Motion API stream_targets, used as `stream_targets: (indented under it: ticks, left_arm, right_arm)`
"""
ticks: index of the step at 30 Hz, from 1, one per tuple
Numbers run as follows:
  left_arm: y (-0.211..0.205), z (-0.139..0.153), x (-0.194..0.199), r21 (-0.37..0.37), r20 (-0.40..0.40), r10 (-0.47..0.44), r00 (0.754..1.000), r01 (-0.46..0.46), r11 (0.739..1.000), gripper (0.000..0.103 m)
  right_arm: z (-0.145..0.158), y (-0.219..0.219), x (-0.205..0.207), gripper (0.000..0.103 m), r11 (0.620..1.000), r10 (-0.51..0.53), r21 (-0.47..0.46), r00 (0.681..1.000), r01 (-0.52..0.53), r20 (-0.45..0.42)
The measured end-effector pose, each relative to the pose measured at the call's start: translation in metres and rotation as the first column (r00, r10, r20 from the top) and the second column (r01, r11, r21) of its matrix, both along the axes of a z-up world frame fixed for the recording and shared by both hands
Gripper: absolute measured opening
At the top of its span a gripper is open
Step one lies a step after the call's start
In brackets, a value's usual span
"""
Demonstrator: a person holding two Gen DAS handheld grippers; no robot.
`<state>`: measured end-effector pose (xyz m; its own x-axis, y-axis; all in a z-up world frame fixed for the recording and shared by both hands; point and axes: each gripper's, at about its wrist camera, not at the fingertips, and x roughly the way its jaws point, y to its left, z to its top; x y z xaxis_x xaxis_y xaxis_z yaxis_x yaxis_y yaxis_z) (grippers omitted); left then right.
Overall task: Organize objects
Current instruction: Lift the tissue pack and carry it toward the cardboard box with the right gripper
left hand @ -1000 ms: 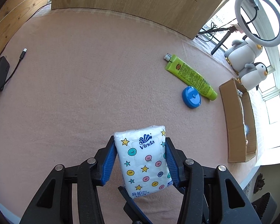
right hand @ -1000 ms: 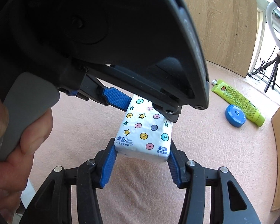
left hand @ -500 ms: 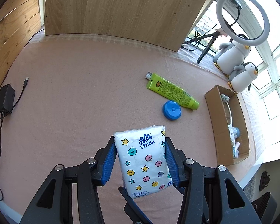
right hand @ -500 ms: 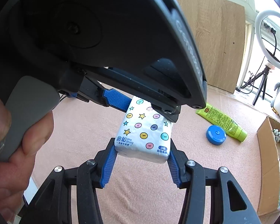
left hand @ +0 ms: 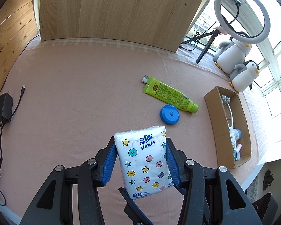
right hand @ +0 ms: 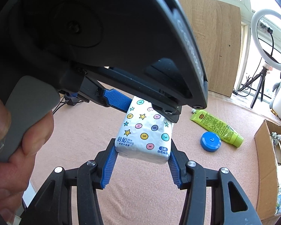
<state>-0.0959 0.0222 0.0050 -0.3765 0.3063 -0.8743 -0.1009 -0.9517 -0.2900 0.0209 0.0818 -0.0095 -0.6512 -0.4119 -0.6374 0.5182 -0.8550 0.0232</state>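
Over the last second I have lifted the tissue pack [left hand: 143, 161] higher above the pink counter [left hand: 84, 103]: the left wrist view now takes in far more of the surface, and the tube [left hand: 170, 94], blue lid [left hand: 170, 114] and box [left hand: 228, 127] sit smaller and nearer the middle than before. The grip has not changed. The left gripper [left hand: 141, 164] has its jaws closed on the long sides of the pack, and the right gripper [right hand: 141, 162] has its jaws pressed on the pack's lower end, so both hold it in the air. I judge the pack is clear of the counter and ready to travel to the box, though one gripper will probably have to let go first. From the pack, the lid lies at about 1 o'clock, the tube just beyond it, and the open box at about 3 o'clock, hard against the counter's right edge. The box already holds several small items, so room inside is limited. To the left, the counter is open as far as a black charger [left hand: 4, 106] and cable near the edge at 9 o'clock.
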Motion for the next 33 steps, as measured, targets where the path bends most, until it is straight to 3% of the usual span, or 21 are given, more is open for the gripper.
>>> stream_targets:
  ticks: [9, 20, 27, 33]
  left_arm:
    - [0.021, 0.000, -0.008, -0.011, 0.003, -0.039, 0.999, 0.039, 0.999, 0.053]
    - [0.091, 0.014, -0.019, -0.023, -0.014, -0.171, 0.985, 0.170, 0.985, 0.053]
    - [0.174, 0.027, -0.025, -0.014, -0.032, -0.304, 0.952, 0.304, 0.953, 0.053]
    - [0.257, 0.036, -0.023, 0.004, -0.048, -0.422, 0.905, 0.423, 0.906, 0.053]
  right_arm:
    - [0.003, 0.006, 0.003, 0.047, 1.000, -0.027, -0.006, 1.000, 0.027, 0.003]
    - [0.013, 0.046, 0.000, 0.047, 0.991, -0.131, -0.031, 0.991, 0.130, -0.006]
    - [0.026, 0.096, 0.001, 0.047, 0.968, -0.246, -0.054, 0.969, 0.245, -0.016]
    - [0.038, 0.159, 0.004, 0.047, 0.931, -0.362, -0.057, 0.932, 0.360, -0.029]
